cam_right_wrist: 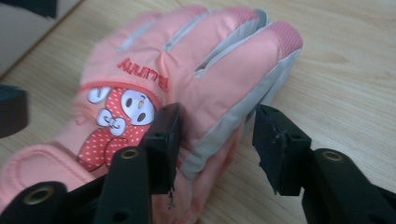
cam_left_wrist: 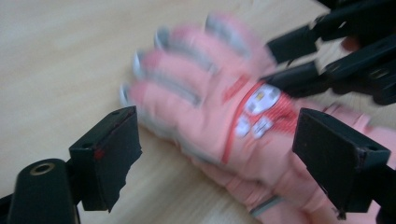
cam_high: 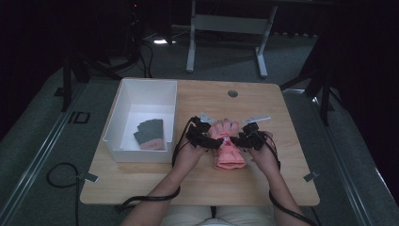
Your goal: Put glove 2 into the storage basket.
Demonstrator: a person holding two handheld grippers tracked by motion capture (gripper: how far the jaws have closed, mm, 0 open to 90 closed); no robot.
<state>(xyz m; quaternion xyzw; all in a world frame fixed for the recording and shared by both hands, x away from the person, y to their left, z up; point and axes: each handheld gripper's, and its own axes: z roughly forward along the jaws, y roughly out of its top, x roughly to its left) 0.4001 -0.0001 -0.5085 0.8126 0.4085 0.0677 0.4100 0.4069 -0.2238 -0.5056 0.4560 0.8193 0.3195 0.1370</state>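
A pink ski glove (cam_high: 229,151) with grey trim and a red dotted bunny patch lies flat at the middle of the wooden table (cam_high: 235,186), fingers pointing away from the person. A second pink glove seems to lie under it. My left gripper (cam_high: 212,140) is at the glove's left side; its jaws (cam_left_wrist: 219,140) stand wide, with the glove (cam_left_wrist: 210,107) just beyond them. My right gripper (cam_high: 241,139) is at the glove's right side. Its jaws (cam_right_wrist: 217,128) straddle the glove's grey-edged little-finger side (cam_right_wrist: 219,93), with a gap at the right pad (cam_right_wrist: 271,135). The right gripper (cam_left_wrist: 341,51) also appears across the glove.
A white open box (cam_high: 141,84) stands at the table's left and holds dark grey gloves (cam_high: 150,133). A round cable hole (cam_high: 233,93) sits near the far edge. Both forearms come in from the near edge, with cables trailing.
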